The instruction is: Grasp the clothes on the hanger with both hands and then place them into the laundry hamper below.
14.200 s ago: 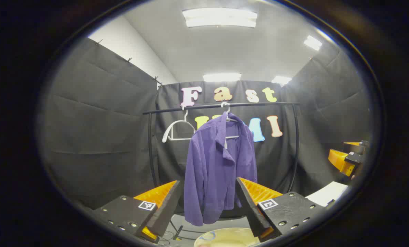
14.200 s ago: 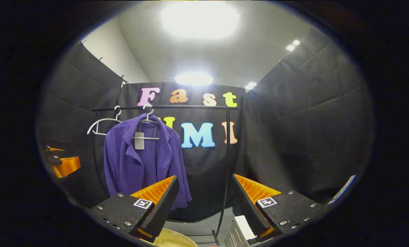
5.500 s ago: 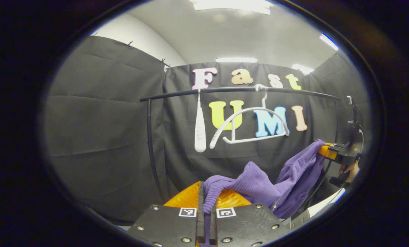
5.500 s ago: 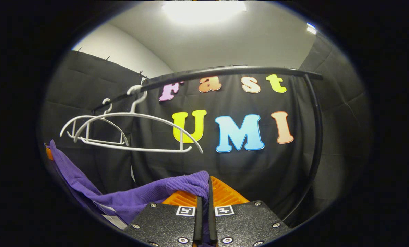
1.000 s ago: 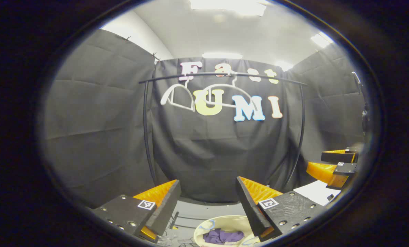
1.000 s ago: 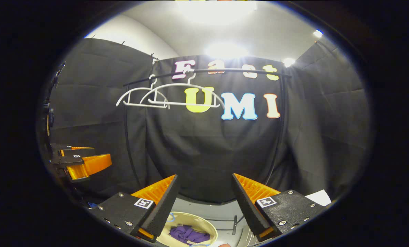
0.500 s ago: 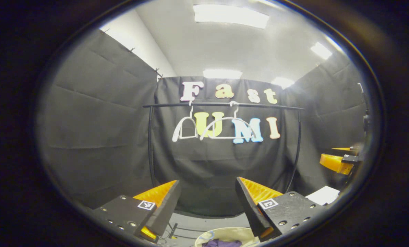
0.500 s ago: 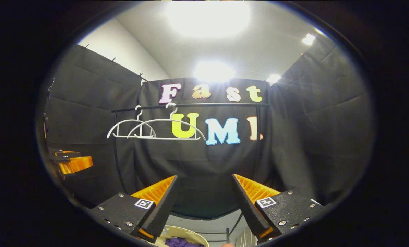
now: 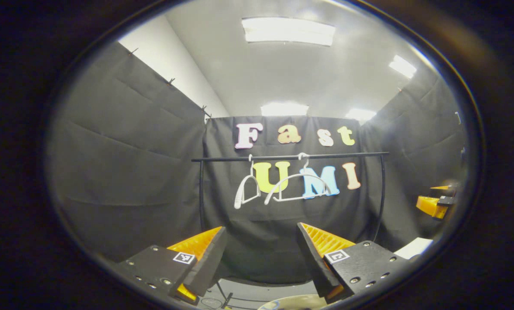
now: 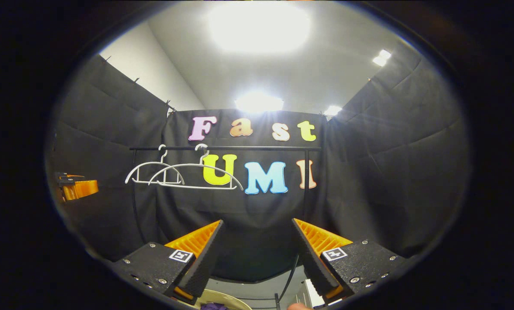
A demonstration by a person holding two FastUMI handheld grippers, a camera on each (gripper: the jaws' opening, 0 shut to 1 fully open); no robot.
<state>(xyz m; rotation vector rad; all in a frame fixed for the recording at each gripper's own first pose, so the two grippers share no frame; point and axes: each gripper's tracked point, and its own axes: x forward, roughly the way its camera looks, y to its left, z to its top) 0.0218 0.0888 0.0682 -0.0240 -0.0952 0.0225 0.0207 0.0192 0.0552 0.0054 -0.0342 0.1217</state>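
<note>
Below both hand-held grippers, at the lower edge of each view, lies the laundry hamper (image 10: 222, 299), a scrap of purple clothes (image 10: 213, 306) showing inside its rim in the right gripper view. Left hand-held gripper (image 9: 261, 258): fingers spread wide, holding nothing. Right hand-held gripper (image 10: 257, 256): likewise spread and empty. Ahead, two white hangers (image 10: 183, 176) hang bare on the black rail (image 9: 291, 157). The task appears complete; neither hand looks clearly nearer the hamper.
</note>
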